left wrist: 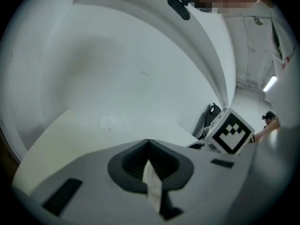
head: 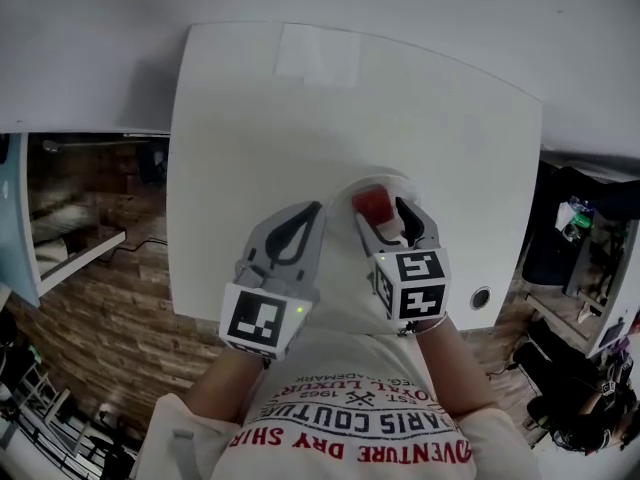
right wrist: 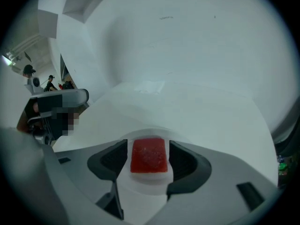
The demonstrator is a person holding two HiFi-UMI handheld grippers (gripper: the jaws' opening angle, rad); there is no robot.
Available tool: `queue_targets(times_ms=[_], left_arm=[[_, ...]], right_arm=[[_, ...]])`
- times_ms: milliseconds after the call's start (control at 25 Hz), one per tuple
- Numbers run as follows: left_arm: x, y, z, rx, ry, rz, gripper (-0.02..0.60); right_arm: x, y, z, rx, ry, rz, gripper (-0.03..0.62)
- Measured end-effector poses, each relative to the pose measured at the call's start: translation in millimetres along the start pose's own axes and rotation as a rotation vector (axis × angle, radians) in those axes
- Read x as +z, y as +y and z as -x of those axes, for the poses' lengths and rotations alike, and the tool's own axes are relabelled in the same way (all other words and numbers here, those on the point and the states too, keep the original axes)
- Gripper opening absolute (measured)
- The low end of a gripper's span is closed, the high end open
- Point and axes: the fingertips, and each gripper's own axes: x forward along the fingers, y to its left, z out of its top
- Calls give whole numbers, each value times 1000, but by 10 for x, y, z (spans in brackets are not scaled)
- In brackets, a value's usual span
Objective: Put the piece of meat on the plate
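White bench with rounded corners, before a plain white wall. Pale rectangular patch near the far edge, small round hole by the near right corner. Wood-plank floor below on the left, with a white shelf and a light blue panel. Dark clutter on the right. Bright strip light high up in the left gripper view.

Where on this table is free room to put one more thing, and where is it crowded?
Bare: the wide band of table between the pale patch near the far edge and the plate, also the strip left of the left gripper. Crowded: the near middle, where the right gripper straddles the meat on the plate, the left gripper close beside it.
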Motion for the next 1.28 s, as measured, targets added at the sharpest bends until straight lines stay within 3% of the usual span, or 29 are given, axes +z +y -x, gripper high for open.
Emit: queue_targets(times_ms=[80, 160, 400, 600, 960, 1080, 1280], left_arm=[[39, -46, 41, -8, -14, -31, -2], [81, -112, 87, -20, -33, -72, -2], [212, -367, 293, -47, -87, -131, -2], [454, -445, 417, -58, -141, -190, -2], [971, -677, 669, -46, -263, -305, -2], [1063, -784, 700, -46, -284, -326, -2], [1095, -920, 712, -46, -297, -355, -2]], right_arm=[[76, -18, 138, -20, -51, -15, 274], [137, -56, 290, -53, -102, -31, 174], [217, -70, 699, -97, -206, -81, 26], [451, 42, 1014, -89, -372, -89, 12], [889, 361, 1761, -42, -656, 88, 12], [988, 432, 1971, -52, -722, 168, 12], [1051, 412, 2159, -31, -780, 171, 12]])
